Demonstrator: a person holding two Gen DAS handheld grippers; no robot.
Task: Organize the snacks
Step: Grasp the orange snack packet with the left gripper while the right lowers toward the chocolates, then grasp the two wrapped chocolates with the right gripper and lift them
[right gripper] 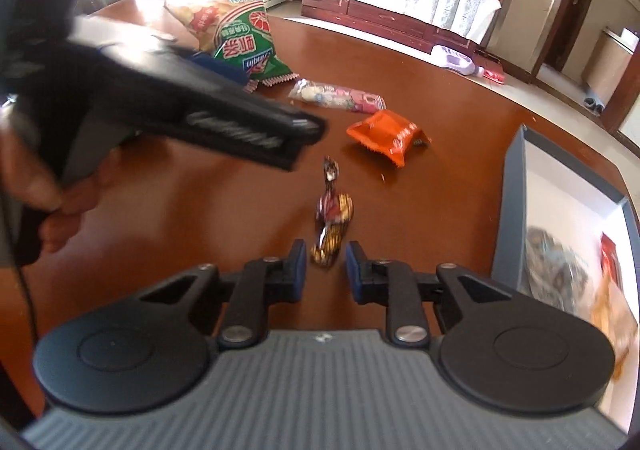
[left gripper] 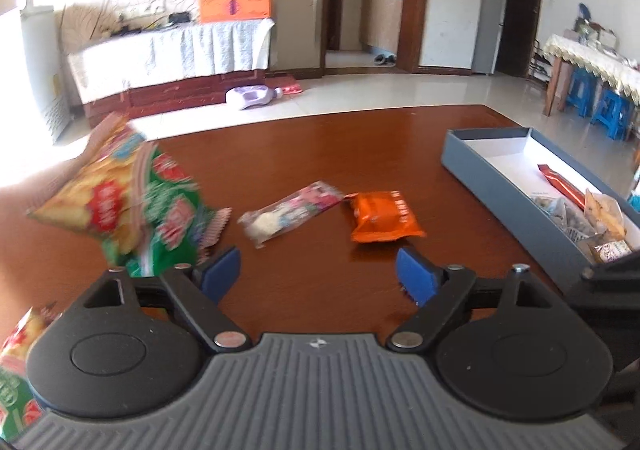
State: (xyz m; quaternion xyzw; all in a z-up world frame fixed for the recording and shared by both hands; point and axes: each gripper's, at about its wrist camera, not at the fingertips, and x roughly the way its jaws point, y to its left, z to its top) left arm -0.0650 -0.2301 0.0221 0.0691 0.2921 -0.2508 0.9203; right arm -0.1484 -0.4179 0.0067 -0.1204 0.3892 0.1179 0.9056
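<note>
My left gripper (left gripper: pixel 318 274) is wide open and empty above the brown table (left gripper: pixel 320 145). Ahead of it lie a pink-and-clear snack pack (left gripper: pixel 292 211) and an orange packet (left gripper: pixel 382 215); a big green-and-yellow chip bag (left gripper: pixel 128 201) lies at the left. My right gripper (right gripper: pixel 325 264) is partly open, its blue pads either side of the near end of a brown-and-gold candy (right gripper: pixel 332 217), not clamped on it. The same orange packet (right gripper: pixel 386 135), pink pack (right gripper: pixel 340 95) and chip bag (right gripper: pixel 240 37) lie beyond. The blue box (left gripper: pixel 504 177) at the right holds several snacks.
The left gripper's body (right gripper: pixel 180 97) reaches across the right wrist view, above the table's left half. The box wall (right gripper: pixel 510 209) stands close on the right. Past the table's far edge are floor, a covered cabinet (left gripper: pixel 172 49) and a purple bottle (left gripper: pixel 254 97).
</note>
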